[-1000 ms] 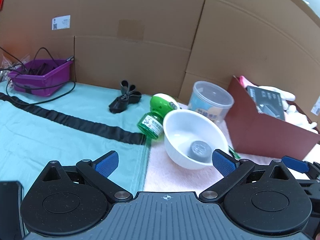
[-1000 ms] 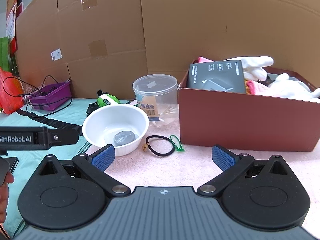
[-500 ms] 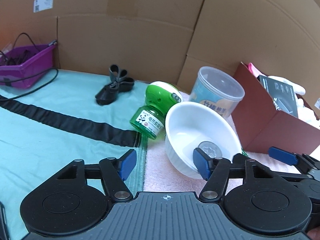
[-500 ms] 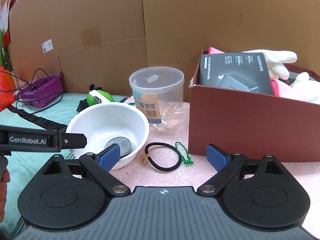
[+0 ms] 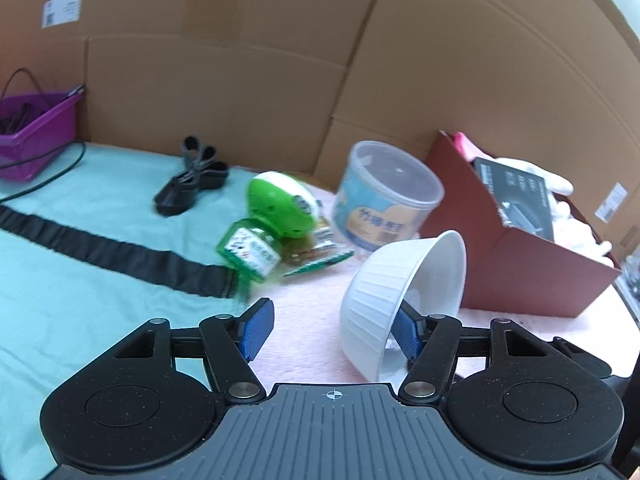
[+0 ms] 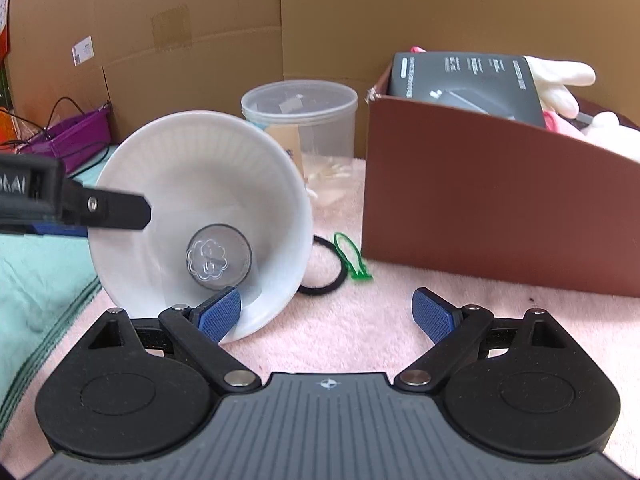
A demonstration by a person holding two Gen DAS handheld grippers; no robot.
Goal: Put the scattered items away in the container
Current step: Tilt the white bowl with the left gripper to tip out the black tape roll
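Observation:
The white ribbed bowl (image 5: 380, 300) is tipped on its side on the pink cloth, its mouth turned toward the right wrist view, with a grey disc (image 6: 218, 256) inside it. My left gripper (image 5: 331, 326) is open astride the bowl's near wall. One of its fingers reaches into the bowl and the other stands well clear of the outside. My right gripper (image 6: 327, 314) is open in front of the bowl (image 6: 192, 168), its left pad at the lower rim. The red-brown box (image 6: 500, 208) stands to the right, holding a black carton (image 6: 464, 80) and white gloves (image 6: 560, 80).
A clear plastic tub (image 5: 388, 200) stands behind the bowl. A green bottle (image 5: 252, 250), a green-and-white plug (image 5: 284, 208) and a green packet (image 5: 316, 260) lie to its left. A black hair tie (image 6: 326, 280) and a green tag (image 6: 350, 256) lie by the box. Cardboard walls stand behind, with a purple bin (image 5: 36, 136) at far left.
The bowl has gone from upright to tipped on its side. My left gripper narrowed and pushed one finger into it. My right gripper came closer and lower.

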